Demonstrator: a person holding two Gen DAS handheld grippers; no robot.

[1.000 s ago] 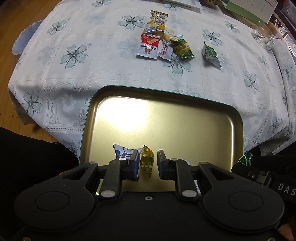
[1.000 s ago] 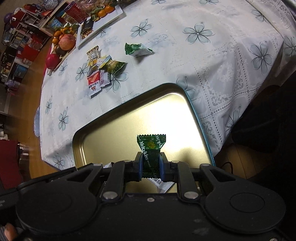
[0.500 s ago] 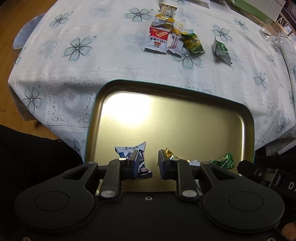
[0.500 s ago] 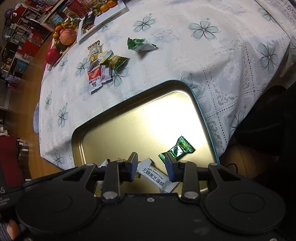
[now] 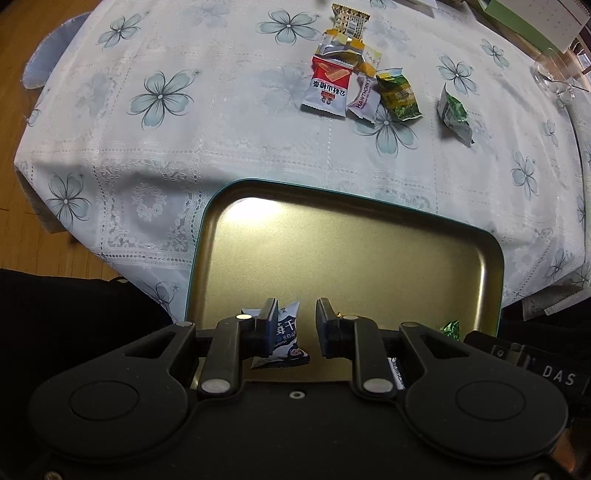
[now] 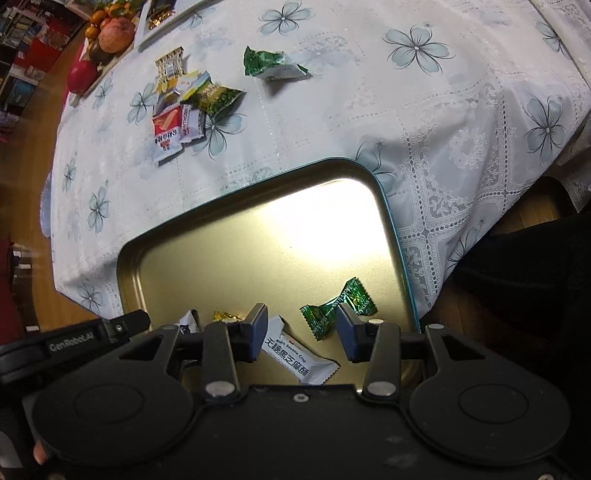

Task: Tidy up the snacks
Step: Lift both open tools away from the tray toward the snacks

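A gold metal tray (image 5: 369, 251) (image 6: 258, 243) sits at the table's near edge. My left gripper (image 5: 296, 317) is open and empty above its near part, over a blue-and-white snack packet (image 5: 284, 338). My right gripper (image 6: 301, 325) is open and empty over a white sesame-crisp packet (image 6: 299, 358), with a dark green candy (image 6: 338, 306) and a gold candy (image 6: 225, 316) lying in the tray beside it. A pile of packets lies farther out on the cloth: a red-and-white one (image 5: 328, 86) (image 6: 166, 134), a green one (image 5: 399, 96) (image 6: 218, 98), and a lone green packet (image 5: 454, 114) (image 6: 273, 66).
The table has a white floral tablecloth (image 5: 166, 122). Fruit on a tray (image 6: 110, 33) stands at the far left in the right wrist view. A glass (image 5: 554, 74) and a green box (image 5: 532, 22) stand at the far right in the left wrist view. Wood floor lies beyond the table edges.
My left gripper let go of the gold candy and my right gripper let go of the dark green candy; both now lie in the tray. Both grippers opened wider and drew back a little.
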